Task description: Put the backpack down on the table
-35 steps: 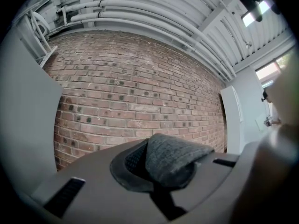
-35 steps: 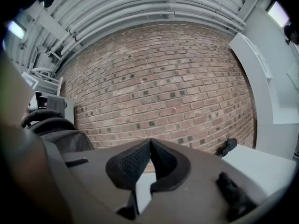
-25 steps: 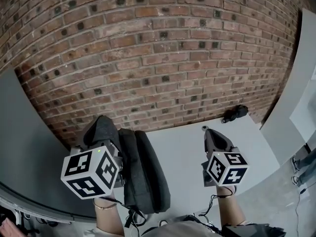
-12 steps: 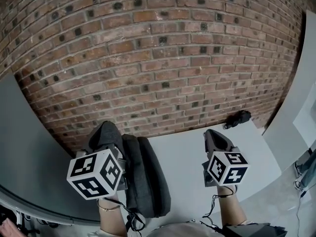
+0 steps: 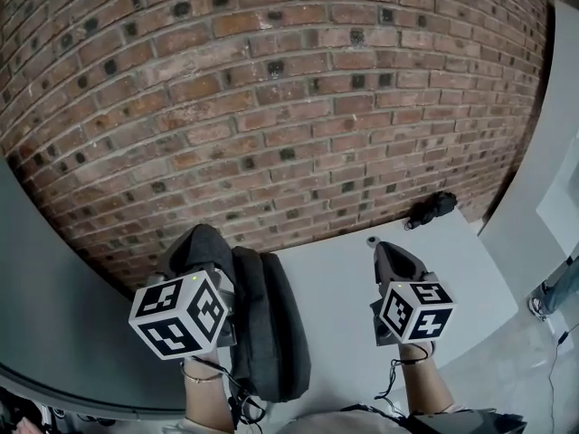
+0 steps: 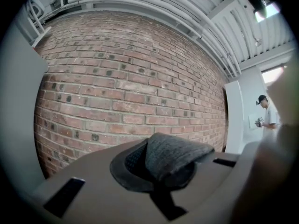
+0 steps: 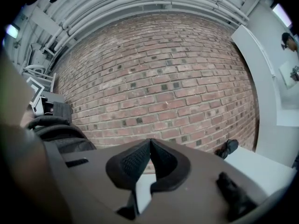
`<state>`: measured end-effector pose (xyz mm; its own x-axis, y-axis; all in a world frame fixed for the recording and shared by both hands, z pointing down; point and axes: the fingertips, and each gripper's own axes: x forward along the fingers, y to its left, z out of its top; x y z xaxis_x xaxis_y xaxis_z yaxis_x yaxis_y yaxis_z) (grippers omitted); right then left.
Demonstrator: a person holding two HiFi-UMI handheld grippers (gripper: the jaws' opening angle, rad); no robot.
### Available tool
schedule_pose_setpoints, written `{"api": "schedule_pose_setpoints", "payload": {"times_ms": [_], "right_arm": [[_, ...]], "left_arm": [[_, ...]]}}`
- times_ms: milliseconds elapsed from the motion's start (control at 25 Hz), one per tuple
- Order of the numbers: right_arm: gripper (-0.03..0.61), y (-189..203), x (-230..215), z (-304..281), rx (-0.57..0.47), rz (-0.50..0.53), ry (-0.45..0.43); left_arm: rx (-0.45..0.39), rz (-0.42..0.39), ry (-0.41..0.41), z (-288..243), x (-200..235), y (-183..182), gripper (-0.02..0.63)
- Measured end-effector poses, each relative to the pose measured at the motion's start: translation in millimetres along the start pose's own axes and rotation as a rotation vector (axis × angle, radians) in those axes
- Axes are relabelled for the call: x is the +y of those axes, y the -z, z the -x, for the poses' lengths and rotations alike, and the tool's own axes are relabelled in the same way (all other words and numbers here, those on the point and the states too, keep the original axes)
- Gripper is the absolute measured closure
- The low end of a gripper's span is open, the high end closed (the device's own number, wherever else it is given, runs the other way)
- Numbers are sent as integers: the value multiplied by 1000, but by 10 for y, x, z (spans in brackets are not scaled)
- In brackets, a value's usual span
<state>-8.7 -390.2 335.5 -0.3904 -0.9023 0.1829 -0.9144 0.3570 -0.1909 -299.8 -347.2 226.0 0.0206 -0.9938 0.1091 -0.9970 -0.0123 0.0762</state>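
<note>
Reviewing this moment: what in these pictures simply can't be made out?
- Head view: whether the backpack rests on the table; its own bulk hides its underside.
- Left gripper view: the pads of the left gripper; the grey strap it is shut on covers them.
- Small black object at the table's far corner: too small and dark to identify in the head view or the right gripper view.

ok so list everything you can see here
red brick wall: one, red-brown, straight ahead
flat pale grey table: one, pale grey, against the wall
dark grey fabric backpack: one, dark grey, over the table's left part
small black object: one, black, table's far right corner
person in the background: one, dark cap, far right of left gripper view
left tool: one, dark, shut on the backpack's strap
right tool: one, dark, shut and empty, over the table
</note>
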Motion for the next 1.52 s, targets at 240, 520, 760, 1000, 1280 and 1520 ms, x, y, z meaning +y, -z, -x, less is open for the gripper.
{"api": "schedule_pose_setpoints", "payload": {"times_ms": [240,520,760,1000,1280,1520], "right_arm": [[548,84,-293,-21,19,-19,47],[548,218,-695,2,46,-49,109],[548,339,-1011,39,66,-71,156],[548,509,-1344,136,91,-88,190],[548,763,-1739,228,119,-118,230],[548,997,-2047,352,152,-128,274]], "left_arm": [[58,-27,56,-378,-279,183,604],[121,-86,144,-797,-792,461,604],[198,-118,230,-1065,-1276,848,604],[281,-158,268,-1231,-1587,1258,604],[400,-160,293,-1393,-2075,1977,604],[497,-217,312,-1472,-2454,2508,604]]}}
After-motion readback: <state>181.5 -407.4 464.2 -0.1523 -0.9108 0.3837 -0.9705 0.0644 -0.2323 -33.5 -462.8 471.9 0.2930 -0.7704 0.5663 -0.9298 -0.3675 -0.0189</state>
